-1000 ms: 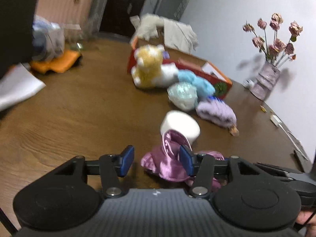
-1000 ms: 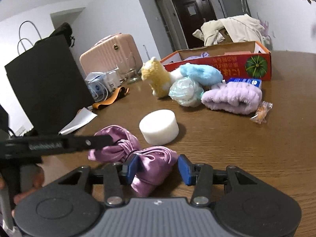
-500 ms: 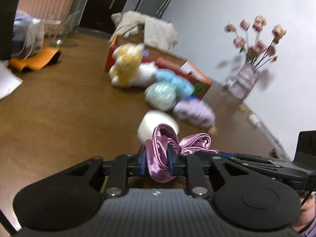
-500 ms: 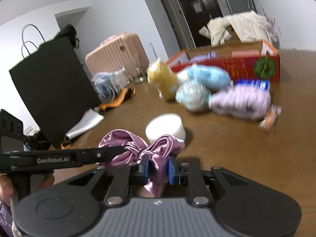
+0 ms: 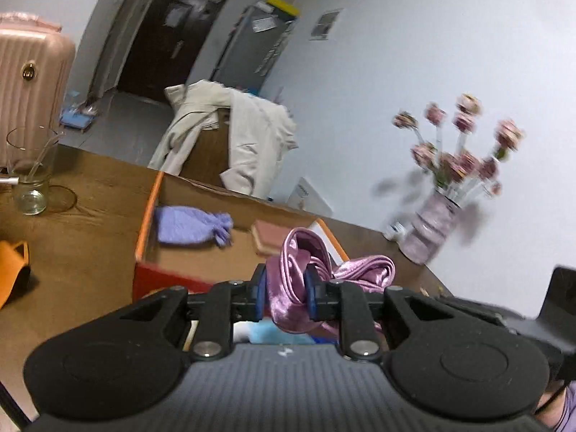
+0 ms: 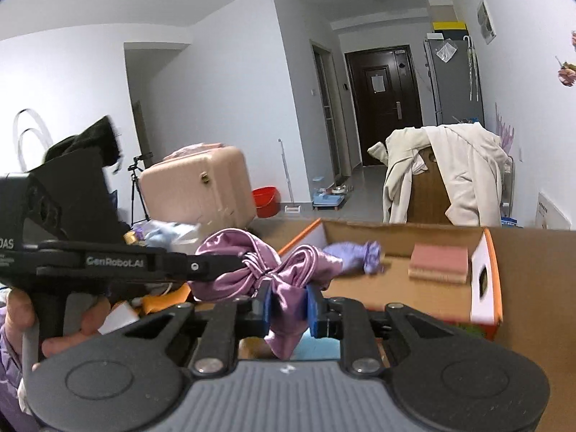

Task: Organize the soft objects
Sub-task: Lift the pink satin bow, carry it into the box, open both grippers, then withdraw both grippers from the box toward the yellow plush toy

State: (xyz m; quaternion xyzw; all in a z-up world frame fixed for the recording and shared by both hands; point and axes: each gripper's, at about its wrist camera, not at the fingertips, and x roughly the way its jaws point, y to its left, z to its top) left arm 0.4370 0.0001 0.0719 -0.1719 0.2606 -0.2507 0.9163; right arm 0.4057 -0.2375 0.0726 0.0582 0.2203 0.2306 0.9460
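Note:
A shiny pink satin bow (image 5: 295,280) hangs in the air between both grippers. My left gripper (image 5: 286,293) is shut on one loop of it. My right gripper (image 6: 288,306) is shut on the other loop of the satin bow (image 6: 252,262). Both hold it just in front of an open cardboard box (image 5: 201,194) with orange edges and a red side. Inside the box (image 6: 396,230) lie a lilac knitted piece (image 5: 190,225) and a pink sponge block (image 6: 441,262). In the right wrist view the left gripper's arm (image 6: 126,262) reaches in from the left, held by a hand (image 6: 21,320).
A glass jar (image 5: 30,169) and an orange cloth (image 5: 12,266) sit on the wooden table left of the box. A vase of dried roses (image 5: 437,223) stands at the right by the wall. A chair draped with a beige coat (image 5: 234,136) is behind the box.
Both grippers closed on the satin bow, lifted it off the table and carried it forward to the box. The plush toys and white sponge dropped out of view below.

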